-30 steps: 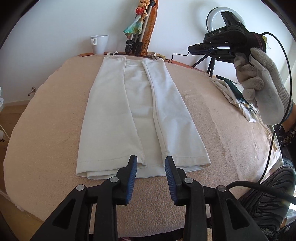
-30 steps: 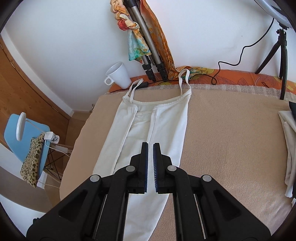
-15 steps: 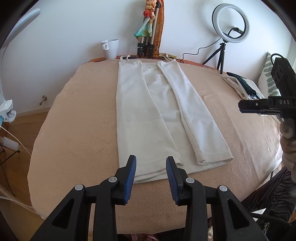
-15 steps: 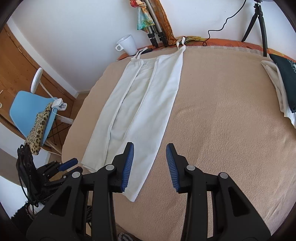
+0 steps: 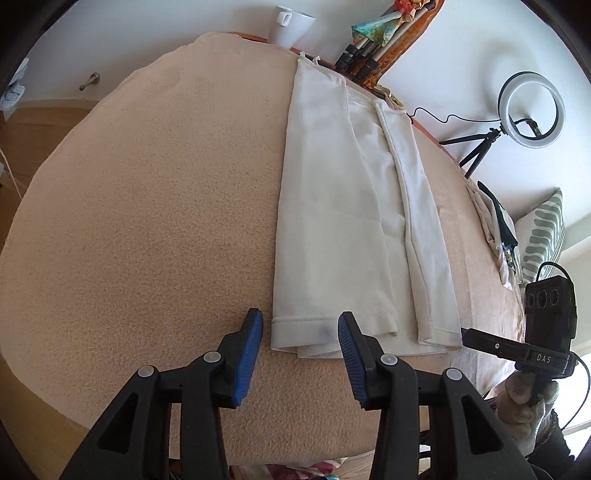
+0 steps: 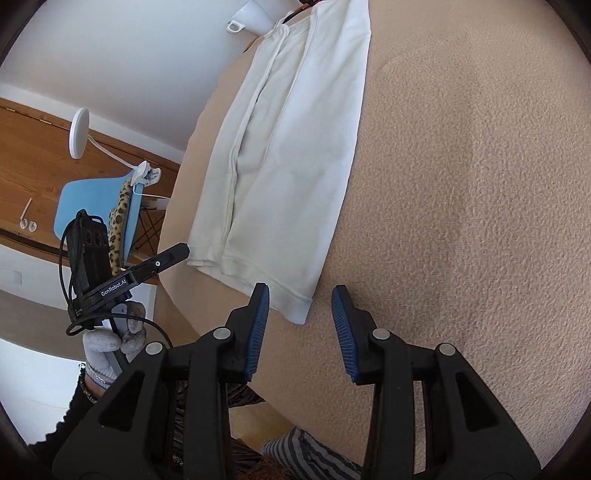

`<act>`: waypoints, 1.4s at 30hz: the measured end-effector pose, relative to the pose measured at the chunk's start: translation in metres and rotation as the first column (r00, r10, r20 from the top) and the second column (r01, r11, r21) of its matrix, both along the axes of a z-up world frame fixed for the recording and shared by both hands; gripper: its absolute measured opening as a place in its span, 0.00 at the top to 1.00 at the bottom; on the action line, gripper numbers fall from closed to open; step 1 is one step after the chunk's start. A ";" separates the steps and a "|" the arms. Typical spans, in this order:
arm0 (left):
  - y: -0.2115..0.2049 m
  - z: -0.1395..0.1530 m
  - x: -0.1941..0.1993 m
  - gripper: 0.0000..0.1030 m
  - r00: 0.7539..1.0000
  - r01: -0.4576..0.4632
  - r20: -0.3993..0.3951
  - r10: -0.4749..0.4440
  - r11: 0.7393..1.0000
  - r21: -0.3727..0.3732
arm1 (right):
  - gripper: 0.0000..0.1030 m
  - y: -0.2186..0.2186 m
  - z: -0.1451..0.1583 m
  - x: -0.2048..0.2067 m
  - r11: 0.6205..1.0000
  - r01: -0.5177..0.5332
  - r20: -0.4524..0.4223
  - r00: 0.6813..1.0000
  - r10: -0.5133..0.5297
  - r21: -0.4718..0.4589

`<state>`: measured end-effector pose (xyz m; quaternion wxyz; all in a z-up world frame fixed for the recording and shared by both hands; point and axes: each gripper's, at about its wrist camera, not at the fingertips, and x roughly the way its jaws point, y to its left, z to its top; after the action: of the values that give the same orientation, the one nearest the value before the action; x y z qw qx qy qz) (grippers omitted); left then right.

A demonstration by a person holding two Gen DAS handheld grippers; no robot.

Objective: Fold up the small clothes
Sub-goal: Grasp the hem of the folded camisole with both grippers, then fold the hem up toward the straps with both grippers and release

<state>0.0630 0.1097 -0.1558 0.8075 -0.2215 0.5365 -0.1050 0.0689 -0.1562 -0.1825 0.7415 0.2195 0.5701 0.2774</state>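
Beige, nubby cloth (image 5: 147, 221) covers the bench from edge to edge, with white walls behind it. On the far edge stand a white mug (image 5: 290, 24) and folded tripod legs (image 5: 360, 61); a ring light (image 5: 531, 107) stands to the right. The garment (image 5: 347, 221), a white strappy piece, lies flat and lengthwise on the bench, both long sides folded inward so that the middle panel shows between them; its hem is at the near edge and its straps at the far end. The left gripper (image 5: 300, 345) has just been opening; its blue pads (image 5: 247, 360) stand apart over the hem's left corner, and contact with the fabric cannot be confirmed. The right gripper (image 6: 300, 330) is open over the hem's right corner, gripping nothing. Only the left wrist view shows the ring light, a striped cushion (image 5: 543, 236) and a pile of other clothes (image 5: 495, 229). Only the right wrist view shows the blue chair (image 6: 99, 199), the white lamp (image 6: 79, 133) and the gloved left hand (image 6: 110, 341).
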 end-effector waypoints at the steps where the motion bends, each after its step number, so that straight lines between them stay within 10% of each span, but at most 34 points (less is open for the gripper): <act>1: 0.000 0.000 0.002 0.59 1.000 -0.001 -0.002 0.001 1.000 -0.010 | 0.63 0.000 -0.001 0.001 1.000 0.001 -0.005 1.000 -0.001 0.017; 11: 0.003 -0.005 0.009 0.98 1.000 -0.022 -0.004 0.021 1.000 -0.018 | 0.93 -0.008 -0.014 0.002 0.997 0.017 -0.038 0.999 -0.015 0.072; 42: -0.002 0.051 0.051 1.00 0.992 -0.048 0.111 0.055 0.997 -0.060 | 0.94 -0.028 0.021 0.034 0.964 0.058 -0.051 0.998 -0.046 0.259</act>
<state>0.1141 0.1079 -0.1051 0.8322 -0.2521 0.4811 -0.1118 0.1026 -0.1839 -0.1614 0.7003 0.3360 0.5392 0.3255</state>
